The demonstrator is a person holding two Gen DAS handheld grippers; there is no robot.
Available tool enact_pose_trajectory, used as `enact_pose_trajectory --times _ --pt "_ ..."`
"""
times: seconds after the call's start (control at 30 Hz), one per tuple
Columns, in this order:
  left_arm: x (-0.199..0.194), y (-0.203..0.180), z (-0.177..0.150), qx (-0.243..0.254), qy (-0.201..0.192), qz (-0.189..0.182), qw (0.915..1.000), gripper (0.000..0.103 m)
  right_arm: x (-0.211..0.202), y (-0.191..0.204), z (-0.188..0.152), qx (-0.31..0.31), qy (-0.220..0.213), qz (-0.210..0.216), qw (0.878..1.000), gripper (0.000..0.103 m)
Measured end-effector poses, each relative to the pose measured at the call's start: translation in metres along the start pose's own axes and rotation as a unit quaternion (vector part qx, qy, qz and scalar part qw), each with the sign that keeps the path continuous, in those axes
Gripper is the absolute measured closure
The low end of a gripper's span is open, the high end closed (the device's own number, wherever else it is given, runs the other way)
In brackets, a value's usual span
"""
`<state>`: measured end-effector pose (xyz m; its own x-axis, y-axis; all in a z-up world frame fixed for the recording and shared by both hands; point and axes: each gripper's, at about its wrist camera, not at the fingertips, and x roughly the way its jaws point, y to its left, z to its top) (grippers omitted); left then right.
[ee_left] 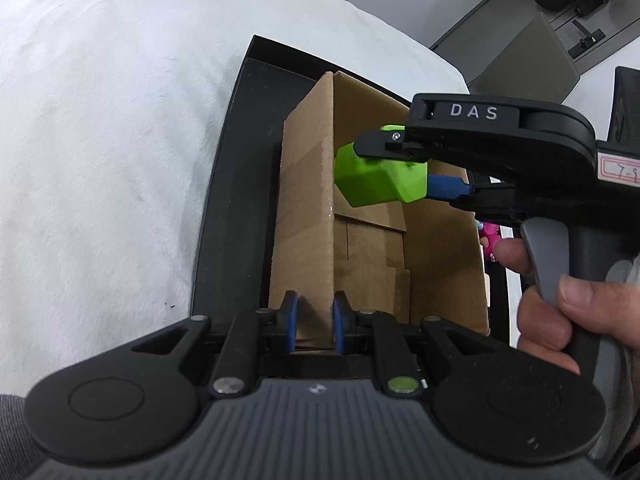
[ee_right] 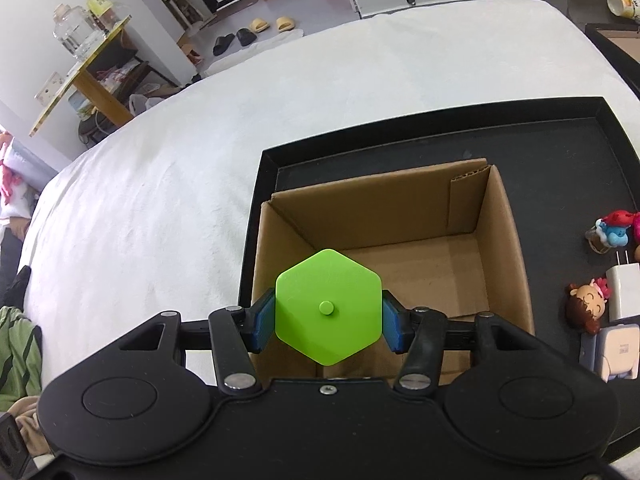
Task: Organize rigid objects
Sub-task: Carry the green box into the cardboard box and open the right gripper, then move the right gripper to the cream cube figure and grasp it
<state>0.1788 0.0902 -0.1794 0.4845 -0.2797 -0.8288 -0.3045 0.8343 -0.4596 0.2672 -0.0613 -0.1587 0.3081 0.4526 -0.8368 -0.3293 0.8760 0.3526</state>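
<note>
Right wrist view shows the right gripper (ee_right: 328, 318) with a green hexagon block (ee_right: 328, 306) between its blue pads (ee_right: 264, 320), held over the open box (ee_right: 500, 240); the block covers part of the box floor, and whether the pads press it or only flank it is hard to tell here. From the left wrist view the block (ee_left: 372, 178) hangs inside the box mouth, its far side hidden by the right gripper (ee_left: 400, 168), one black finger on top and a blue pad behind. A hand (ee_left: 548, 300) grips the handle, cut off at the frame edge. The left gripper (ee_left: 314, 320) is pinched narrow on the near box wall (ee_left: 304, 200). The box stands in a black tray (ee_right: 440, 136) on white cloth (ee_right: 200, 140). Small figurines (ee_right: 584, 308) and a white charger (ee_right: 624, 292) lie in the tray beside the box, partly cropped.
</note>
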Motion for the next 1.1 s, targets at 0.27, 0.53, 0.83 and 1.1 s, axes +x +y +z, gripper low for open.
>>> enact_pose_trajectory --times 0.27,0.53,0.83,1.1 --pt "-0.001 -0.003 -0.003 0.010 -0.005 0.007 0.9999 0.086 -0.021 -0.004 -0.001 -0.008 -0.022 0.009 1.000 0.036" --pt "-0.003 -0.008 -0.001 0.013 -0.003 0.015 0.9998 0.086 -0.041 -0.015 -0.005 -0.005 -0.029 0.006 1.000 0.022" --pt "-0.004 -0.012 0.000 0.016 0.000 0.023 0.9996 0.086 -0.069 -0.039 -0.007 0.020 -0.022 0.011 1.000 0.016" --pt "-0.003 -0.014 -0.002 0.021 -0.003 0.033 0.9992 0.086 -0.087 -0.065 -0.010 0.025 -0.034 0.000 0.999 0.015"
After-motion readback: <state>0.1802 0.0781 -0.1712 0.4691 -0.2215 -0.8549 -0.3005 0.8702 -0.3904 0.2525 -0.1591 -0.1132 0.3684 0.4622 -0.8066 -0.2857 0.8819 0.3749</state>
